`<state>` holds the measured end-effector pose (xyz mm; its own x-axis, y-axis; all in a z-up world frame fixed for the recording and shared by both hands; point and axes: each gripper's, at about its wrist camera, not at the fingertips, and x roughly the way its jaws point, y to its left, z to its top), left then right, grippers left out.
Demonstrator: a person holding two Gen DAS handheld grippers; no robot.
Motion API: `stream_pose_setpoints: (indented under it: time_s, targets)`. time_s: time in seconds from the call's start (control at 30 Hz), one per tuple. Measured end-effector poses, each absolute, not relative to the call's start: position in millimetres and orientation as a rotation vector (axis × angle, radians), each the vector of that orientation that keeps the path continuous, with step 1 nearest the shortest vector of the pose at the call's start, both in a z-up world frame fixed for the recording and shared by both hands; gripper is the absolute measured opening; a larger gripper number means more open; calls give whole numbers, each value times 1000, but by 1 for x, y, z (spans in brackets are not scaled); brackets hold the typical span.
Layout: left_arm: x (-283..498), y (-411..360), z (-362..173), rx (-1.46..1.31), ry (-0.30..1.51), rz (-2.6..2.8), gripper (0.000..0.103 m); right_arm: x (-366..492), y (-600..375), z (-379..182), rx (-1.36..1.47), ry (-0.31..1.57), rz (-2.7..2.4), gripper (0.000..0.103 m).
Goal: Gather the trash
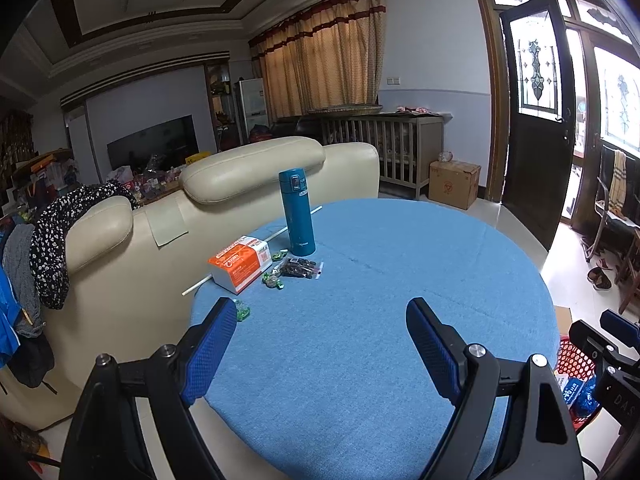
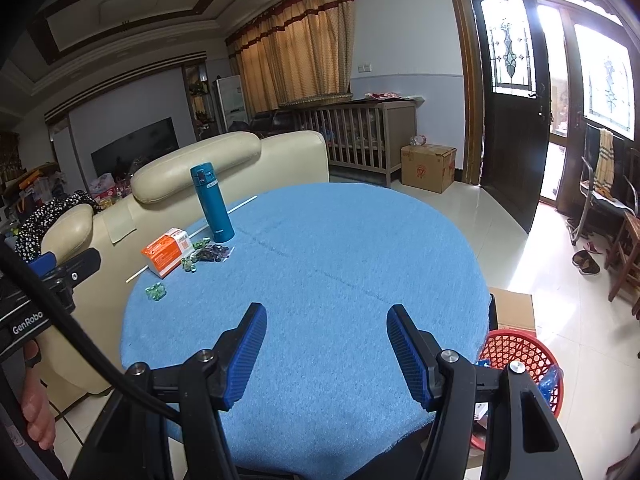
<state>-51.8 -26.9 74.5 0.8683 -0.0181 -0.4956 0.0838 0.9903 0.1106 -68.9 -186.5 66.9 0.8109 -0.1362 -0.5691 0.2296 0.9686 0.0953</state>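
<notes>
Two hand-held grippers hover above the near part of a round table [image 1: 400, 280] covered in blue cloth. Left gripper [image 1: 320, 340]: blue-padded jaws spread wide, nothing between them, only bare cloth below. Right gripper [image 2: 326, 346]: jaws likewise apart and empty, over the near edge of the table. Trash lies at the far left of the tabletop: an orange-and-white box [image 1: 239, 263], several green candy wrappers [image 1: 273, 280] just beside it, a clear bag of dark pieces [image 1: 302, 269] touching the foot of an upright teal flask [image 1: 297, 213], and one further green wrapper [image 1: 243, 310] alone near the left rim, close to the left gripper's left finger. A thin white stick [image 1: 196, 285] runs behind the box and flask and overhangs the table edge. Red mesh basket [image 2: 520, 356]: on the floor at the table's right side, below the rim, holding blue packaging. Cream sofa [image 1: 168, 240]: directly behind the table, its back toward the cameras. A cardboard box [image 2: 514, 310] stands just behind the basket.
</notes>
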Motion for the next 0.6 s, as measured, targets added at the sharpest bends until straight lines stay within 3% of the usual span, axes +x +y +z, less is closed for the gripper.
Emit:
stream_pose_setpoints:
  time_s: [0.6]
  targets:
    - [-52, -15, 71, 114, 515, -49, 87, -65, -182, 67, 154, 592, -199, 67]
